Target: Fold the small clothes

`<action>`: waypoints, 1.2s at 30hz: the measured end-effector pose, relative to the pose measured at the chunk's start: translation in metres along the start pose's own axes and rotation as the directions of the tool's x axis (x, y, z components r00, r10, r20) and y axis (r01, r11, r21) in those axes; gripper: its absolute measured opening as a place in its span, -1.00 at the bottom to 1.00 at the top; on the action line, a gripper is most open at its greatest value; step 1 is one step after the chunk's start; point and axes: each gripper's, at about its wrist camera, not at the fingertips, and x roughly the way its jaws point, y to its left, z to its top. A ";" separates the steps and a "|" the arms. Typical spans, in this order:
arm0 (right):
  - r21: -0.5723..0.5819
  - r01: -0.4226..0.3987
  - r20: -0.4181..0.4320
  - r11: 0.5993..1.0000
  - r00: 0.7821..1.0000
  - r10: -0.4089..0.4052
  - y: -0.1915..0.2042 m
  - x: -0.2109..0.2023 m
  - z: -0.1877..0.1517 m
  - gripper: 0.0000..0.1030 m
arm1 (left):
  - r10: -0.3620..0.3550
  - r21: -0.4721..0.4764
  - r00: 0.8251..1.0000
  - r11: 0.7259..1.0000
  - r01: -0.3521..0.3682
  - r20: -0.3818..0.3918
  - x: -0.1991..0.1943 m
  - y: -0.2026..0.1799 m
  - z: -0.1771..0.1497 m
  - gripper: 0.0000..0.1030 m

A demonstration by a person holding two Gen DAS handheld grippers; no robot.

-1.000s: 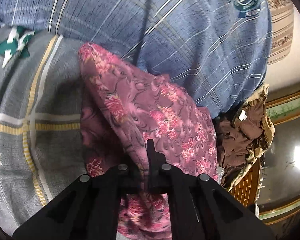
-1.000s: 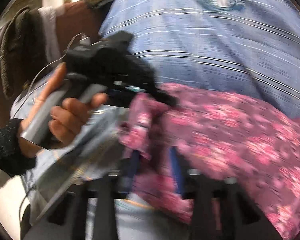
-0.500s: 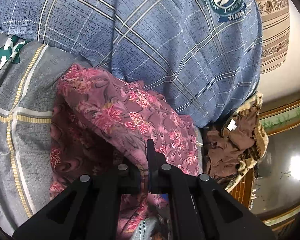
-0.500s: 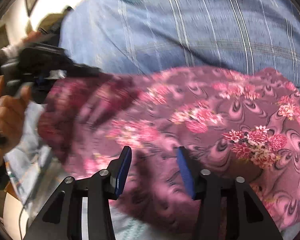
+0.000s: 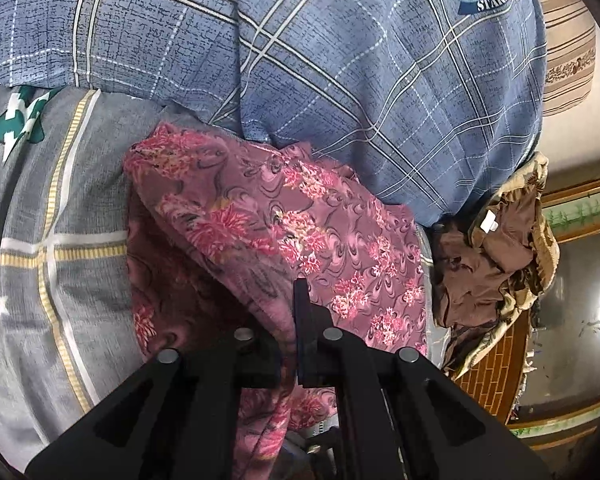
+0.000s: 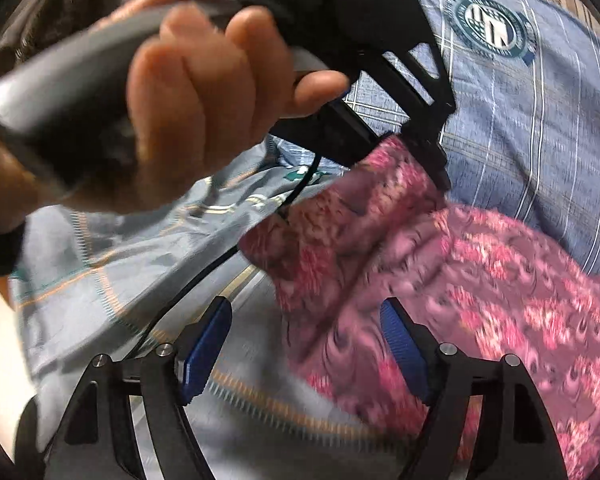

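Note:
A pink floral cloth [image 5: 300,232] lies half lifted on the grey checked bedsheet [image 5: 60,240]. My left gripper [image 5: 296,292] is shut on its near edge, and the fabric hangs folded over the fingers. In the right wrist view a hand [image 6: 204,100] holds that left gripper [image 6: 440,176] up, pinching the pink floral cloth [image 6: 480,280] at its top edge. My right gripper [image 6: 304,312] stands open just below it. Its blue pads [image 6: 204,344] are well apart, and the cloth's left edge hangs loosely between them, unpressed.
A big blue checked pillow [image 5: 340,60] with a round badge lies behind the cloth. A heap of brown clothes [image 5: 492,264] sits at the bed's right edge, above a wooden frame and the floor. The grey sheet [image 6: 120,280] spreads out to the left.
The right gripper has swept left along the cloth, so the hand holding the left gripper now fills its upper left view. The left gripper keeps its grip, and the cloth has bunched closer.

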 end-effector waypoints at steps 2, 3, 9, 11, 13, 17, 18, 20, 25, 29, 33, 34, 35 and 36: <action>0.003 0.000 -0.015 1.000 1.000 0.000 -0.002 0.008 0.004 -0.89 | -0.015 0.005 1.000 1.000 0.015 -0.012 0.002 0.007 0.005 -0.91; 0.021 -0.006 -0.018 1.000 1.000 0.007 -0.007 0.009 0.003 -0.88 | -0.018 0.007 1.000 1.000 0.018 -0.020 0.004 0.011 0.008 -0.82; 0.026 -0.027 0.036 0.999 0.999 0.026 -0.016 -0.004 0.000 -0.89 | -0.008 -0.104 1.000 0.995 0.007 -0.016 0.023 0.052 0.027 0.15; 0.008 -0.037 0.031 0.999 0.999 0.037 -0.014 -0.004 -0.001 -0.89 | -0.050 -0.137 0.999 0.989 0.050 0.002 0.024 0.058 0.028 -0.36; -0.001 -0.050 0.036 0.999 0.998 0.050 -0.014 -0.005 -0.001 -0.89 | -0.021 -0.077 1.000 0.997 0.021 0.009 0.022 0.046 0.028 -0.92; 0.061 -0.092 0.064 0.994 0.994 0.088 -0.031 -0.016 0.001 -0.89 | 0.046 0.031 0.997 0.998 -0.048 0.060 0.008 0.010 0.023 -0.98; 0.081 -0.102 0.077 0.991 0.992 0.096 -0.037 -0.022 0.001 -0.89 | 0.033 0.038 0.997 0.999 -0.036 0.074 0.004 0.001 0.022 -0.98; 0.136 -0.125 0.105 0.983 0.988 0.111 -0.051 -0.038 0.000 -0.90 | 0.007 0.051 0.995 0.999 -0.012 0.096 -0.004 -0.018 0.021 -0.98; 0.289 -0.161 0.183 0.944 0.977 0.111 -0.105 -0.082 -0.014 -0.90 | -0.005 0.134 0.994 0.991 -0.010 0.113 -0.002 -0.084 0.013 -0.98; 0.423 -0.168 0.223 0.891 0.972 0.078 -0.155 -0.109 -0.036 -0.90 | 0.017 0.173 0.996 0.984 -0.032 0.091 0.035 -0.134 0.011 -0.98; 0.537 -0.185 0.237 0.823 0.969 0.063 -0.197 -0.125 -0.068 -0.90 | 0.059 0.192 0.998 0.979 -0.064 0.034 0.085 -0.168 0.009 -0.98; 0.559 -0.184 0.233 0.809 0.971 0.060 -0.207 -0.127 -0.077 -0.90 | 0.073 0.192 0.997 0.979 -0.074 0.015 0.102 -0.173 0.009 -0.98; 0.574 -0.183 0.230 0.798 0.971 0.058 -0.213 -0.127 -0.083 -0.90 | 0.083 0.186 0.997 0.979 -0.081 -0.001 0.112 -0.176 0.008 -0.98; 0.594 -0.187 0.227 0.783 0.972 0.061 -0.220 -0.128 -0.091 -0.90 | 0.096 0.181 0.995 0.979 -0.090 -0.022 0.127 -0.178 0.006 -0.98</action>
